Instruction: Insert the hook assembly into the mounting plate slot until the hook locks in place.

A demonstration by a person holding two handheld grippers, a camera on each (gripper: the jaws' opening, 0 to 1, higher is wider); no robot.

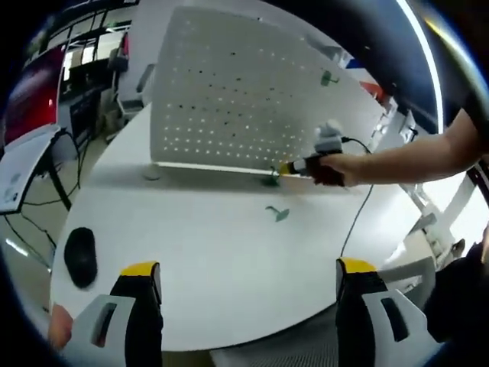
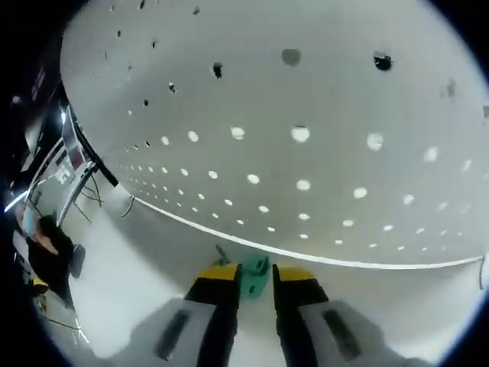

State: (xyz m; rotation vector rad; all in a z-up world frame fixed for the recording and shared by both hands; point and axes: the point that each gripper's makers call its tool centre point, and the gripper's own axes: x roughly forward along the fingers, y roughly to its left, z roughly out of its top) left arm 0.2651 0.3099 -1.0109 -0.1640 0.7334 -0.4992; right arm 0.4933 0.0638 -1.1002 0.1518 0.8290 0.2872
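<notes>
Standing behind 1 loose hook [image 1: 278, 213], pegboard [image 1: 229, 92]; mouse [image 1: 80, 256] left.

Mounting plate [image 2: 321, 115]: white, regular grid of small round holes.
Hook in my right gripper [image 2: 247, 280]: green [image 2: 254, 275].
My jaws: black, yellow tips.
Spare hook [image 1: 278, 214]: green.
Table [image 1: 229, 260]: white.
Mouse [image 1: 80, 256]: black.

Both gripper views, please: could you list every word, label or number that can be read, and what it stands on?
None can be read.
The pegboard carries holes, no print.
The green hook, held in the right tongs, bears no visible marking.
The red screen at the far left is too blurred to read.
</notes>
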